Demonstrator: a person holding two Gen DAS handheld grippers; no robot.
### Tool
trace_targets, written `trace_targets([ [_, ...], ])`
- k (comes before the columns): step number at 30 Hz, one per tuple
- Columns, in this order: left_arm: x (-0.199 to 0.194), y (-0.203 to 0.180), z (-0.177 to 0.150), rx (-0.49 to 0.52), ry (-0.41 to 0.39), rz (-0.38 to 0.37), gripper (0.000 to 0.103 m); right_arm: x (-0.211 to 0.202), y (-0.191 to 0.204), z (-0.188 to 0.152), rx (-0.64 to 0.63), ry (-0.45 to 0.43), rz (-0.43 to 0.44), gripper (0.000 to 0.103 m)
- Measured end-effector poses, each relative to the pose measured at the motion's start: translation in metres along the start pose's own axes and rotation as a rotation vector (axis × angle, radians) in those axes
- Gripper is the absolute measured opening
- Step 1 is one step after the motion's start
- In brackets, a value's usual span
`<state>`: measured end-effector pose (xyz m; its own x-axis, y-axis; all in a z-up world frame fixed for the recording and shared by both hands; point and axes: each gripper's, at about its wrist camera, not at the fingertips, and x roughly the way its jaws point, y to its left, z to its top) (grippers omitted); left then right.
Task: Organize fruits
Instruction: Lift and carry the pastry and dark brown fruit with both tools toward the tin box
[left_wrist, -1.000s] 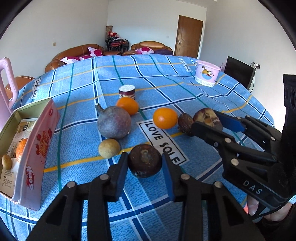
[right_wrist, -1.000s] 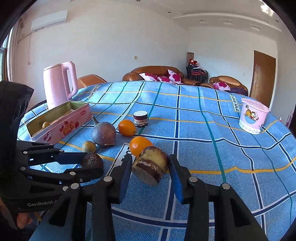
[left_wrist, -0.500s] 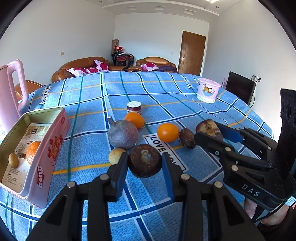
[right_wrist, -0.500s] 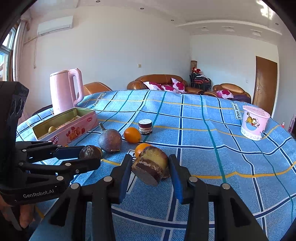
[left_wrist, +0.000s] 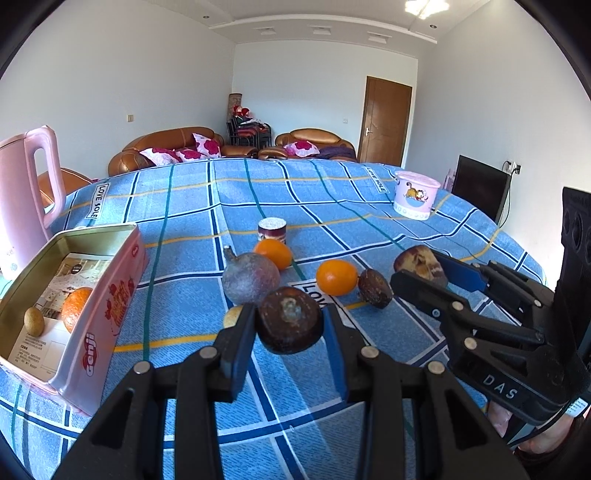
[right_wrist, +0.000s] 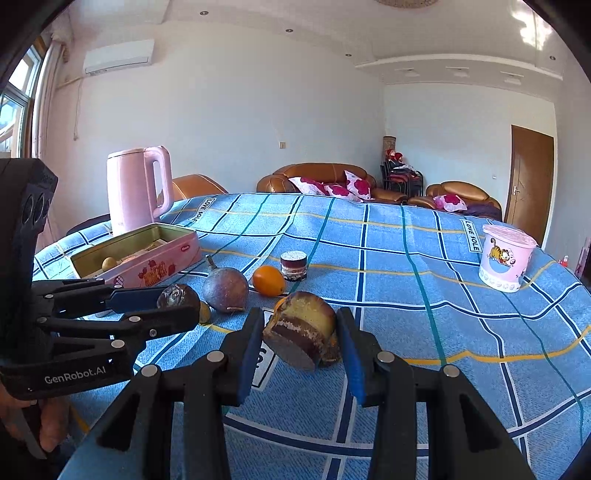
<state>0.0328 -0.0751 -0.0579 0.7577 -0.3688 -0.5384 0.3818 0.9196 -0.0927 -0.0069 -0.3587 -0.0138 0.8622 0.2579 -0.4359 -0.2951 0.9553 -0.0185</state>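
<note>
Nearest me, my left gripper is clamped on a dark brown round fruit, lifted off the surface. My right gripper is clenched on a cut brown-and-yellow fruit piece, also held up.

Step in hand, I judge: carry phase, both loads picked, drop-off pending. Next move calls for swinging left to the pink tin, w/ an orange and a small tan fruit already inside; plenty of free floor in it.

Beyond the grippers, loose on the cloth: purple passion fruit, two oranges, a dark fruit, a small jar.

Room: the tin's near wall stands high, so approach from above. The pink kettle crowds its far side. Surface edge is close on my right; open cloth mid-surface, and a cartoon tub far off.
</note>
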Motion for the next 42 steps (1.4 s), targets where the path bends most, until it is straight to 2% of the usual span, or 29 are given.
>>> trace_targets([
  [42,-0.020,-0.003,-0.004,0.013,-0.128,0.028,0.038,-0.015,0.004,-0.004,-0.025,-0.099,0.010,0.042],
])
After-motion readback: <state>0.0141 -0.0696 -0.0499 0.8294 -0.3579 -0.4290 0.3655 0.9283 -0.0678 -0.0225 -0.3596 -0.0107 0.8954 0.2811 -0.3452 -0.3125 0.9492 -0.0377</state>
